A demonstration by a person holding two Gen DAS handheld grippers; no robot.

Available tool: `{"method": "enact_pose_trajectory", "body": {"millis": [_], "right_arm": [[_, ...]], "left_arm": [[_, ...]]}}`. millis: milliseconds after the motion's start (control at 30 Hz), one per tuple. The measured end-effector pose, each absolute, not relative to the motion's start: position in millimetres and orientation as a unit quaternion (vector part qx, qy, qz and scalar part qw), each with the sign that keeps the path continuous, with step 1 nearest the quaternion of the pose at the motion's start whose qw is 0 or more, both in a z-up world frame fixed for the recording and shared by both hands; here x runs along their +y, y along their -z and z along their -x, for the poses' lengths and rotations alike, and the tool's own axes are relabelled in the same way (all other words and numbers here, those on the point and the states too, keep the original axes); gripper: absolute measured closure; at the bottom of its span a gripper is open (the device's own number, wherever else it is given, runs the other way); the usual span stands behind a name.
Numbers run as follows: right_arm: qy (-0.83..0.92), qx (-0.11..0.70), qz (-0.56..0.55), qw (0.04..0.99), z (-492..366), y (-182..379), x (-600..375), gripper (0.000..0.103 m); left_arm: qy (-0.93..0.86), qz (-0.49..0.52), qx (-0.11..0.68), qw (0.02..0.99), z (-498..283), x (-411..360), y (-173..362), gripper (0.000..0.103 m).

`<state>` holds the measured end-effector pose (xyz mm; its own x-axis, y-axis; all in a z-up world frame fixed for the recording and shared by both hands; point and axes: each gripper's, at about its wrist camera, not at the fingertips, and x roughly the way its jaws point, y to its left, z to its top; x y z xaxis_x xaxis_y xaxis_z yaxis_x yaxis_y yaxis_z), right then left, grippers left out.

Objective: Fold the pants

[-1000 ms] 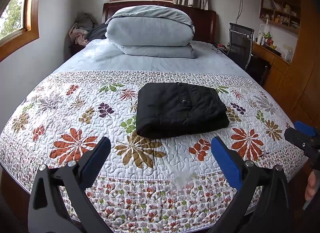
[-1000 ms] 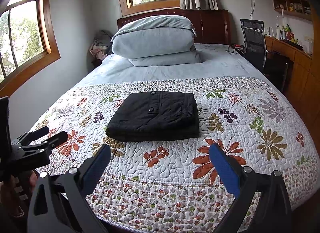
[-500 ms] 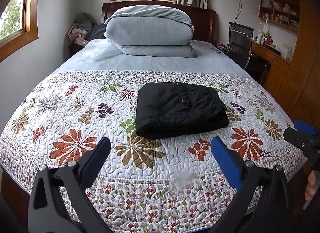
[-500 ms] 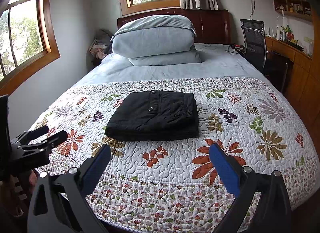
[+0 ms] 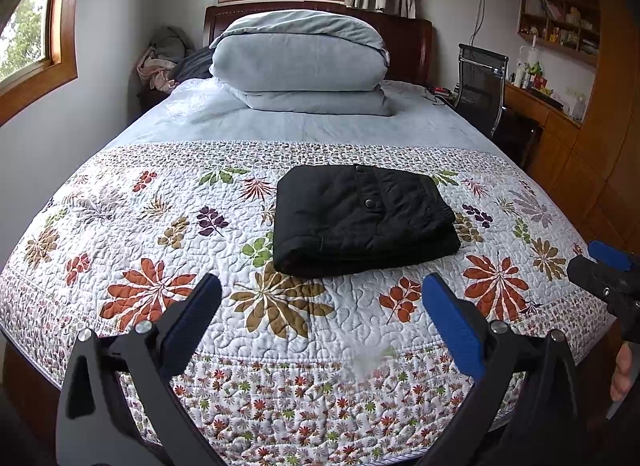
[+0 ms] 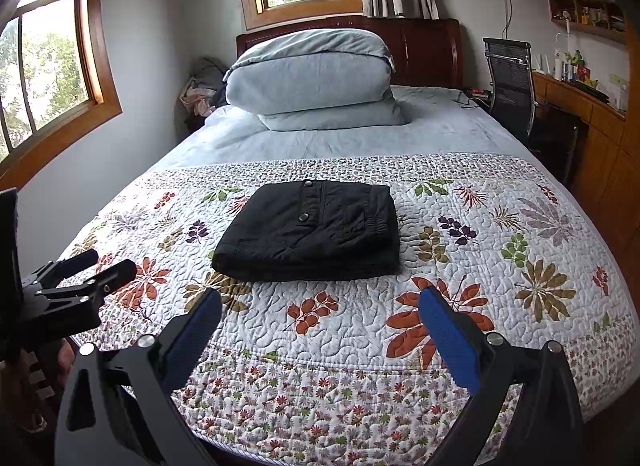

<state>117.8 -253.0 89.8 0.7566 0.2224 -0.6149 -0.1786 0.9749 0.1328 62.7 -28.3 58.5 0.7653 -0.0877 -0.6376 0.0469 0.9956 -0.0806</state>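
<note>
Two tools, the left tool (image 5: 320,302) and right tool (image 6: 320,316), are held with blue-padded fingers spread apart, empty, near the black quilted pants (image 5: 362,219), folded into a thick rectangle on the floral stitched bedspread (image 5: 280,346).

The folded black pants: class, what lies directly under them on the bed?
The black pants rest on the floral quilt, whose leaf prints show around them. The patch of quilt beneath is covered, so its pattern cannot be seen.
</note>
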Motion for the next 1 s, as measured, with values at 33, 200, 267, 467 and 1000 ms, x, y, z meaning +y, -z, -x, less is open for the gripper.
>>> {"method": "enact_pose_trajectory", "body": {"millis": [33, 200, 267, 467, 1000], "right_arm": [[-0.107, 0.332, -0.033, 0.937, -117.7, -89.8, -253.0, 0.004], [-0.107, 0.332, -0.033, 0.937, -117.8, -89.8, -252.6, 0.004], [-0.107, 0.332, -0.033, 0.937, -117.8, -89.9, -252.6, 0.004], [-0.107, 0.333, -0.033, 0.936, -118.1, -89.3, -252.8, 0.004], [-0.107, 0.336, -0.030, 0.935, -119.2, -87.0, -253.3, 0.004]], "left_arm": [[0.036, 0.030, 0.340, 0.939, -62.3, -28.9, -58.8, 0.003], [0.036, 0.030, 0.340, 0.939, -62.2, -28.9, -58.6, 0.003], [0.036, 0.030, 0.340, 0.939, -62.2, -29.1, -58.6, 0.003], [0.039, 0.022, 0.341, 0.939, -62.3, -30.4, -58.2, 0.003], [0.054, 0.039, 0.349, 0.935, -66.9, -27.6, -50.6, 0.003]]}}
